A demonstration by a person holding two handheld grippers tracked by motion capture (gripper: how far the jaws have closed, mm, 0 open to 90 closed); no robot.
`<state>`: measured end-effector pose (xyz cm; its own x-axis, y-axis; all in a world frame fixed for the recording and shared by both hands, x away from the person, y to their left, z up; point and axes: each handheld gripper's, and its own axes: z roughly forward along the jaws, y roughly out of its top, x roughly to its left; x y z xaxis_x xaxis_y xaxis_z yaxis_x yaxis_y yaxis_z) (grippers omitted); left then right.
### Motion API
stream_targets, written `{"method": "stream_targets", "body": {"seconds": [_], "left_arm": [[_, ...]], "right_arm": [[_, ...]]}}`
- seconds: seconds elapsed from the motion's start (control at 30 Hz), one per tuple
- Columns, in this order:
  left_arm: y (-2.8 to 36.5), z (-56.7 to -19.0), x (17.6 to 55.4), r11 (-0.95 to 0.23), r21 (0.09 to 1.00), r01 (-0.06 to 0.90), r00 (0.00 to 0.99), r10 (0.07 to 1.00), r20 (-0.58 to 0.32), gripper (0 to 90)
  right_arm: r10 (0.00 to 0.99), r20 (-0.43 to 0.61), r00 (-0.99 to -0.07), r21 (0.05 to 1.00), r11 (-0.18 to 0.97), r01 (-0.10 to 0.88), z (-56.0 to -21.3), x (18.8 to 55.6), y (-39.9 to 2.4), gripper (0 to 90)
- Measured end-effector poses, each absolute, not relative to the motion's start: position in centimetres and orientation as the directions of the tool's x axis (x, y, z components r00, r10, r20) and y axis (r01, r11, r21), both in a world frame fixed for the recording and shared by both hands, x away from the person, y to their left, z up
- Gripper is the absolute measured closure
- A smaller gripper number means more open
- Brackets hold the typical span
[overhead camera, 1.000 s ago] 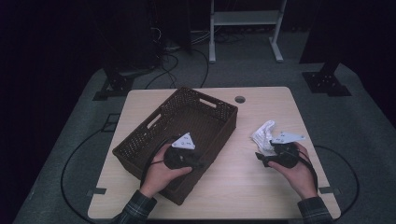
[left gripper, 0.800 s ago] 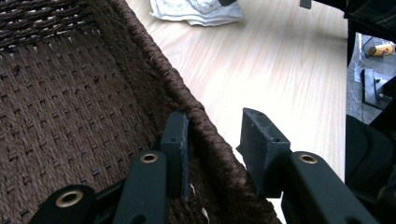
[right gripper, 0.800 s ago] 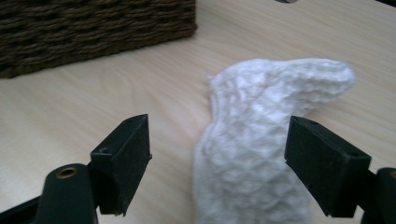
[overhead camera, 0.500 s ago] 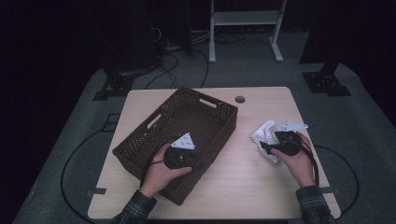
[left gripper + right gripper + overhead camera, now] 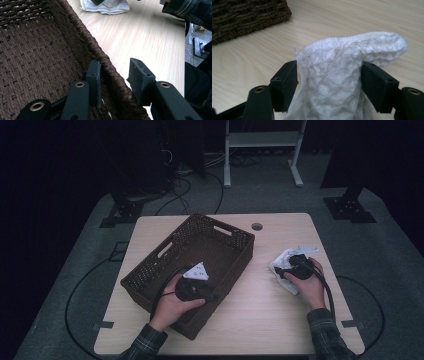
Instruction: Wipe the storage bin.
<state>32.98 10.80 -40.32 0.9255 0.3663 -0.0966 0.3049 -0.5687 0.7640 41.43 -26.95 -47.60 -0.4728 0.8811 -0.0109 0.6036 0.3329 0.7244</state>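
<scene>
On the left of the high view, the left tongs [image 5: 212, 296] sit at the near right wall of the brown woven basket [image 5: 150, 282], a grey three-cornered plate on top hiding how the jaws stand. The left gripper view settles it: one jaw is inside the basket against the rim, the other stands outside over the table [image 5: 150, 35], with a gap between it and the weave, so the grip is not closed. No writing can be read on the plate or basket.

Right of the basket, the white cloth [image 5: 285, 265] lies crumpled on the table under the right tongs [image 5: 280, 272]. The right gripper view shows its knitted, scale-like texture [image 5: 337, 75] bunched between both jaws, which have just been closing and now touch its sides.
</scene>
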Motion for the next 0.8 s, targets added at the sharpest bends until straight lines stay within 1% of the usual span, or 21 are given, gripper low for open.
{"method": "stream_targets", "body": {"seconds": [0.13,0.2,0.3,0.43,0.6,0.8], "left_arm": [[10.8,-40.3,33.0,-0.569,0.764,0.305,0.926,0.366,-0.097,62.3],[10.8,-40.3,33.0,-0.570,0.763,0.304,0.926,0.366,-0.096,62.3],[10.8,-40.3,32.9,-0.573,0.761,0.304,0.925,0.368,-0.093,62.5],[10.7,-40.2,32.9,-0.579,0.758,0.301,0.927,0.365,-0.089,62.7],[10.7,-40.2,32.7,-0.584,0.756,0.296,0.930,0.358,-0.087,62.9],[10.8,-40.2,32.8,-0.584,0.756,0.295,0.931,0.355,-0.089,62.7]], "right_arm": [[0.877,-0.041,-0.478,0.702,0.366,0.611,-48.4,41.7,-26.7,34.5],[0.878,-0.048,-0.476,0.704,0.368,0.608,-48.4,41.6,-26.8,40.8],[0.874,-0.049,-0.484,0.696,0.377,0.611,-48.6,41.5,-27.0,45.1],[0.873,-0.068,-0.483,0.688,0.392,0.611,-48.8,41.2,-26.9,47.9],[0.873,-0.081,-0.482,0.684,0.400,0.610,-48.8,41.0,-26.7,48.2],[0.877,-0.097,-0.471,0.678,0.405,0.614,-48.6,40.6,-26.8,59.8]]}}
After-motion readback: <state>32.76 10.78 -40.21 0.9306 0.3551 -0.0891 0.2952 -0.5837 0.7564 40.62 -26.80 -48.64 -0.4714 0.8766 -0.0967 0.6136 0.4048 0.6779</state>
